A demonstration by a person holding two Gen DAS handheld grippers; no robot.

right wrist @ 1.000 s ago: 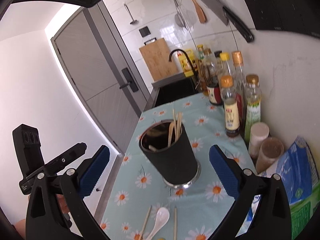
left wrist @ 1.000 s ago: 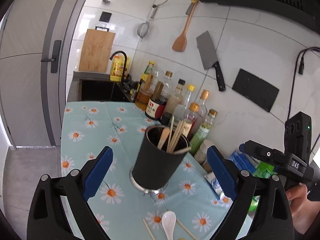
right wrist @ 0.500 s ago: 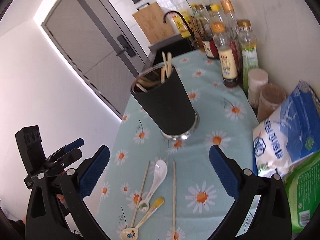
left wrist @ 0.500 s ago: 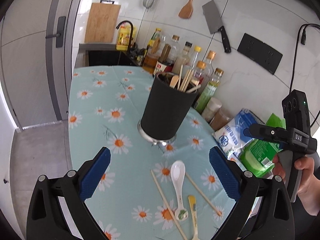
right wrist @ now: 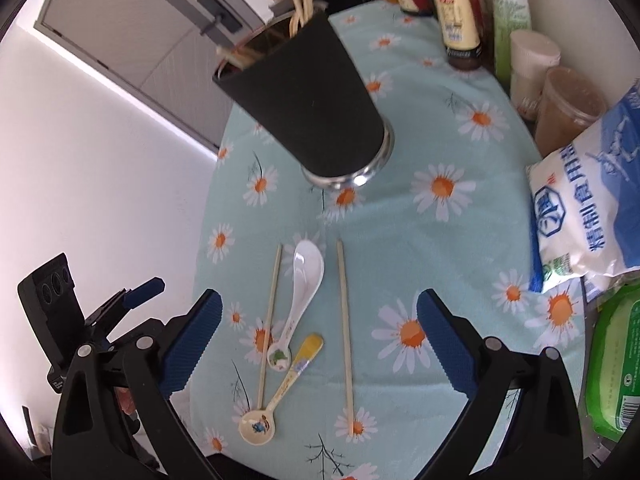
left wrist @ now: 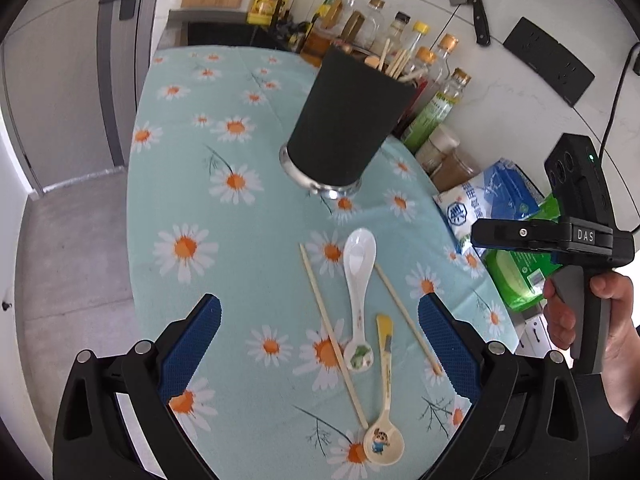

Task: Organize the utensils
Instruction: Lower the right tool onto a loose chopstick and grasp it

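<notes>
Both grippers, left gripper (left wrist: pixel 319 346) and right gripper (right wrist: pixel 319 344), spread wide, empty. White glazed ceramic spoon (right wrist: pixel 301 292) lower centre, between chopsticks: likely slippery, breakable; best pinched mid-handle

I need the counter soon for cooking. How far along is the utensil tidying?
Partly done: the black holder already has chopsticks and a wooden spoon standing in it. Nothing is in hand; the left hand-held gripper and right hand-held gripper are both open. Left on the cloth: the white spoon, the cartoon spoon and two loose chopsticks.
</notes>
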